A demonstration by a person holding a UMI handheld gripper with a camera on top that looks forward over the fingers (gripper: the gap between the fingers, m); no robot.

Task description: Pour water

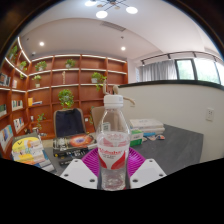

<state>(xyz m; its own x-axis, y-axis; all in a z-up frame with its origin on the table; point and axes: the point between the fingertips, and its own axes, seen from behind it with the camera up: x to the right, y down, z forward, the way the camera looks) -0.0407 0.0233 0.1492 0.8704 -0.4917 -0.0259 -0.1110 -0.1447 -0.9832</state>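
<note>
A clear plastic water bottle [113, 140] with a white cap and a red and white label stands upright between my fingers. My gripper [112, 165] is shut on the bottle; both magenta pads [91, 161] press its lower body from left and right. The bottle appears lifted, with the table below and behind it. Its lower part looks clear, and I cannot tell the water level.
A grey table [175, 148] stretches behind the bottle. On it, left of the bottle, lie a yellow packet [27, 149] and dark items [70, 147]; boxes [148, 127] sit to the right. Wooden shelves [70, 85] with plants line the back wall.
</note>
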